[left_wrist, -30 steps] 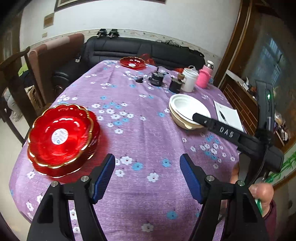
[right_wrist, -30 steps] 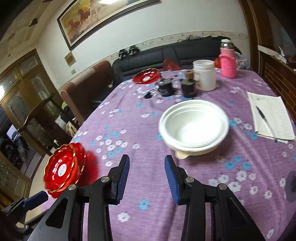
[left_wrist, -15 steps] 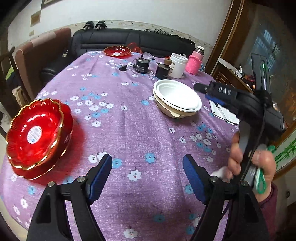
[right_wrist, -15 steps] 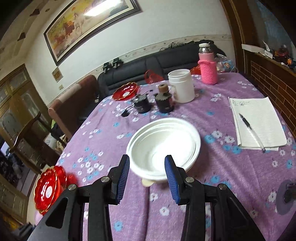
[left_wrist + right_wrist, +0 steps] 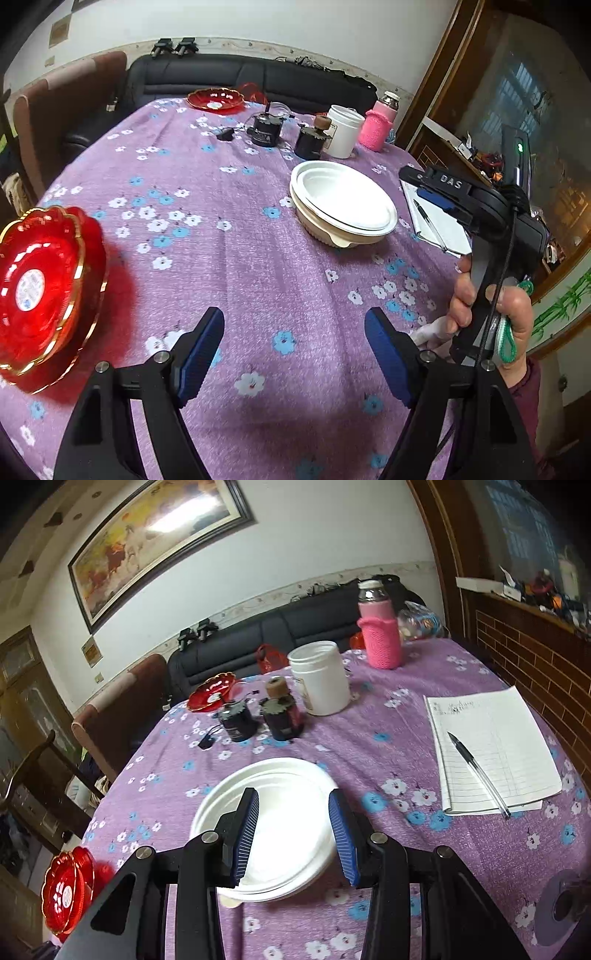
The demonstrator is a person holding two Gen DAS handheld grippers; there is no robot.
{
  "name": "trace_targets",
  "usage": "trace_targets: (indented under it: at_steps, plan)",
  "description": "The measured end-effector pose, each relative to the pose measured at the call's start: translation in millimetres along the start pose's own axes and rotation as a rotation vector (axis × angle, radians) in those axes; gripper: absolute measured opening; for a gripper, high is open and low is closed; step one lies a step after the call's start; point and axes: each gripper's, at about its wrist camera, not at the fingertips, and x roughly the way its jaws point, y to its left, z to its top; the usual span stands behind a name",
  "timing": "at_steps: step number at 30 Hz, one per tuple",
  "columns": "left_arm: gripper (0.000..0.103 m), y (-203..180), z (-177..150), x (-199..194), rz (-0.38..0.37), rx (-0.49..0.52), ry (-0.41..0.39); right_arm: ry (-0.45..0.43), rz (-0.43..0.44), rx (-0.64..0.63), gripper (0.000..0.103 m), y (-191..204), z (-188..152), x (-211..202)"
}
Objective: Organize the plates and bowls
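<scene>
Your left gripper (image 5: 294, 349) hangs over bare purple floral tablecloth (image 5: 240, 266); its blue-padded jaws have just been opening and stand spread with nothing between them. Your right gripper (image 5: 293, 836) hovers above the stack of white round bowls (image 5: 277, 812), jaws parted on either side of the stack's middle in that view, pads clear of it and grasping nothing. In the left wrist view the right gripper sits at three o'clock, held in your right hand (image 5: 491, 317).

Count the task's things. There is one white stack, a beige bowl at the bottom with white ones nested inside; I can make out two white rims, though the exact number is hard to tell. There are two groups of red glass scalloped plates with gold rims: a near stack of red plates (image 5: 40, 291) at nine o'clock from the left gripper, how many layers I cannot tell, and a single far red plate (image 5: 216, 100) at twelve o'clock by the table's far edge.

Between the far plate and the white stack stand two small dark jars (image 5: 258, 716), one white cylindrical tub (image 5: 321, 683) and one bottle in a pink knitted sleeve (image 5: 380, 631). At two o'clock from the right gripper lies one lined notepad (image 5: 491, 749) with one black pen (image 5: 476, 771) resting on it.
</scene>
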Motion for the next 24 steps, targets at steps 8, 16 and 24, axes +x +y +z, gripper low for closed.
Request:
trace_targets:
  at_steps: [8,16,24]
  plan:
    - [0.078,-9,3,27,-0.011,0.029,0.022,0.022,-0.037,0.040,0.042,-20,-2,12]
    - [0.078,-6,4,38,0.003,0.023,0.029,0.056,-0.015,0.084,0.042,-34,-3,20]
    - [0.078,-1,3,42,-0.001,-0.005,0.037,0.083,0.085,0.193,0.034,-56,-3,25]
